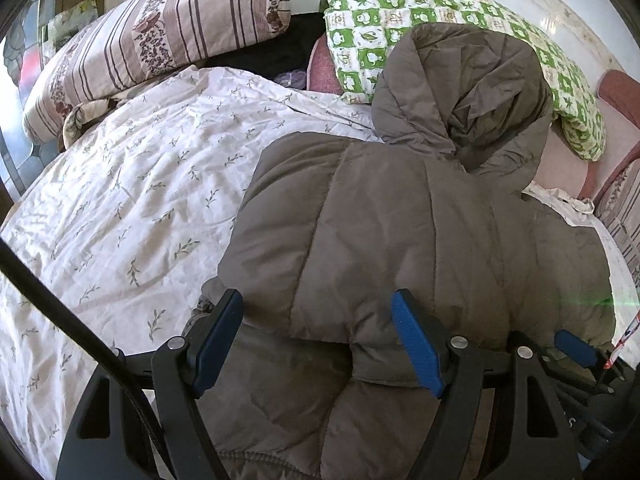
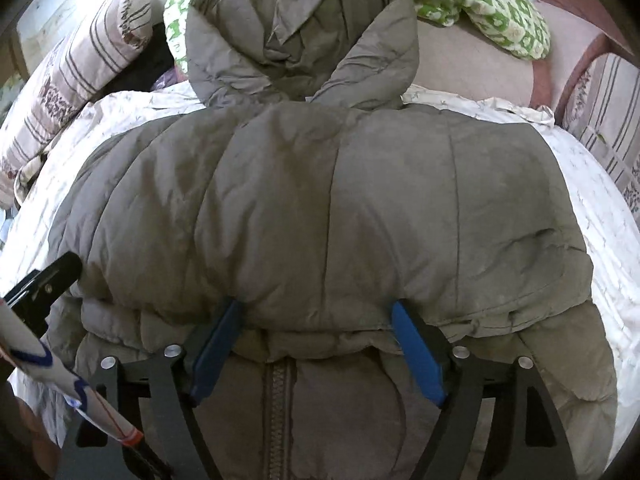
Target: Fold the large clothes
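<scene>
A grey-brown padded hooded jacket [image 1: 400,232] lies on the bed, folded over itself, hood [image 1: 460,92] towards the pillows. My left gripper [image 1: 316,320] is open, its blue pads either side of the folded edge near the jacket's left side. My right gripper [image 2: 316,320] is open too, its blue pads straddling the folded edge above the zipper [image 2: 276,408]; the jacket [image 2: 320,200] fills that view. The right gripper's blue pad also shows at the lower right of the left wrist view [image 1: 576,346].
A white leaf-print sheet [image 1: 140,200] covers the bed. A striped floral pillow [image 1: 152,44] lies at the back left, a green-and-white checked quilt [image 1: 400,12] at the back right. A pink cushion [image 2: 472,64] sits behind the hood. A black cable [image 1: 60,312] crosses the lower left.
</scene>
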Motion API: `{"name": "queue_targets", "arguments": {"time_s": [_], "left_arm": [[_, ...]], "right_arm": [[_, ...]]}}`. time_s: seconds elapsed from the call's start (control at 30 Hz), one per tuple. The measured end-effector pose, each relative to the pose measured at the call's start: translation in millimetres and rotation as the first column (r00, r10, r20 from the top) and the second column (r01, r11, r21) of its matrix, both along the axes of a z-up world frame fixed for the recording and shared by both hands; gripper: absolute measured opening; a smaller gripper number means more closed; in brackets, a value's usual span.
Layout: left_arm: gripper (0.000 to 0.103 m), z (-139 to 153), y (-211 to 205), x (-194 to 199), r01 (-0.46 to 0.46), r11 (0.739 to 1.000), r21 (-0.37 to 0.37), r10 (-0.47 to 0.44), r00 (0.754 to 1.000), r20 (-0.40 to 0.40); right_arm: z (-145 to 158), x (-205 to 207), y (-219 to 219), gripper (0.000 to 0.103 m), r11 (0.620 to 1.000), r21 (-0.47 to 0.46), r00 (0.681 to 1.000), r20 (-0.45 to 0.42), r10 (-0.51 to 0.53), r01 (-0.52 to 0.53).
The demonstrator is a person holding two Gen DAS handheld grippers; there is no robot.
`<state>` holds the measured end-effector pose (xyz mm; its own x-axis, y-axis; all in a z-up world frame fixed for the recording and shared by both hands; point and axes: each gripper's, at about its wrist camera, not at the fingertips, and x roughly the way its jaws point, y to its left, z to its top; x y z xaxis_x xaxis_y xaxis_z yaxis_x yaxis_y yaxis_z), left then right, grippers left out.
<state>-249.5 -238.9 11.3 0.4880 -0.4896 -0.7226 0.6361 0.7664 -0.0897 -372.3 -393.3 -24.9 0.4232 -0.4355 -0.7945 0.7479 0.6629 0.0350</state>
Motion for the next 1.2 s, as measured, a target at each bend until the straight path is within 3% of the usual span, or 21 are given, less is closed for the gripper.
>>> {"name": "queue_targets", "arguments": {"time_s": [0.27, 0.47, 0.8, 1.2], "left_arm": [[0.076, 5, -3, -13, 0.029, 1.000, -0.003, -0.028, 0.999, 0.046], [0.076, 6, -7, -25, 0.065, 0.998, 0.010, -0.065, 0.995, 0.075], [0.076, 4, -9, -29, 0.079, 0.997, 0.023, -0.081, 0.992, 0.094], [0.076, 2, -9, -31, 0.086, 0.996, 0.032, -0.089, 0.991, 0.097]], "right_arm": [[14, -31, 34, 0.082, 0.999, -0.054, 1.000, 0.013, 0.000, 0.001], [6, -46, 52, 0.082, 0.995, -0.097, 1.000, -0.016, -0.026, 0.024], [-18, -41, 64, 0.082, 0.981, -0.191, 0.994, -0.088, -0.061, 0.043], [-21, -37, 74, 0.085, 0.963, -0.264, 0.990, -0.118, -0.083, 0.049]]}}
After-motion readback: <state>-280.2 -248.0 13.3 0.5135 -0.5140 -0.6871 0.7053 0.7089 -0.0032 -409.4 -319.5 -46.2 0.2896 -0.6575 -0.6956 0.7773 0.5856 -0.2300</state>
